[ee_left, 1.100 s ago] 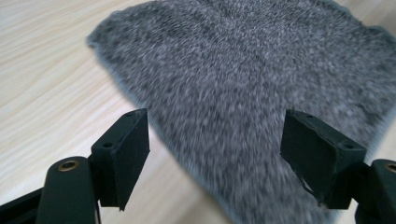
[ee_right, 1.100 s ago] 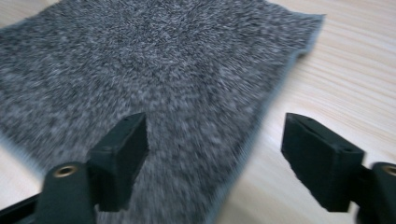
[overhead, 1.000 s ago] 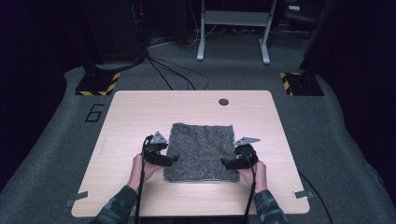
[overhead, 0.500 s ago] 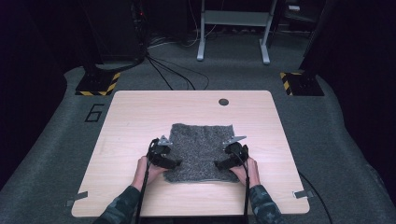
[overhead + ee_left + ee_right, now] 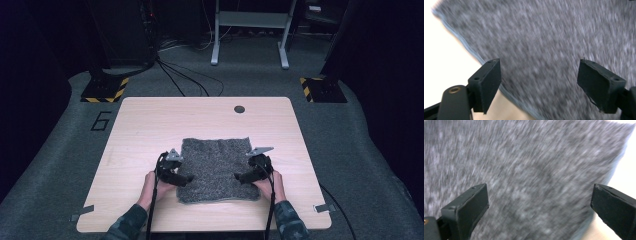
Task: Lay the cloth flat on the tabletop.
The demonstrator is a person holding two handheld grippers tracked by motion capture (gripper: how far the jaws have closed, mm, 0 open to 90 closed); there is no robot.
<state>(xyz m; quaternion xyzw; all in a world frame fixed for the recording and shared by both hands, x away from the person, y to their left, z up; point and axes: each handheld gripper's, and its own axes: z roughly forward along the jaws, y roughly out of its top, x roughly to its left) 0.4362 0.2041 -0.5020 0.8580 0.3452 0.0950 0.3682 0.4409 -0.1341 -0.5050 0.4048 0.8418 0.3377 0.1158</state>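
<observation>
Dark carpeted floor (image 5: 65, 150) surrounds a pale wooden desk (image 5: 150, 125), and the landmark on it is a grey fuzzy cloth (image 5: 216, 167), lying flat a little toward the person's side of the middle. Just off the cloth's left edge, near its lower left corner, the left gripper (image 5: 186, 178) points inward over the fabric; in the left gripper view its fingers (image 5: 486, 83) stand apart with the cloth's hemmed edge running between them, nothing pinched, and they have just been spreading a little wider. Beyond the cloth's far edge sits a small dark round hole (image 5: 239, 109) in the desk. At the cloth's right edge, near the lower right corner, the right gripper (image 5: 239, 177) mirrors the other, its fingers (image 5: 467, 212) released and wide over the fabric, having just opened. Judging from this, the cloth looks folded or laid down and let go; what seems left is either another fold or drawing both hands away.
</observation>
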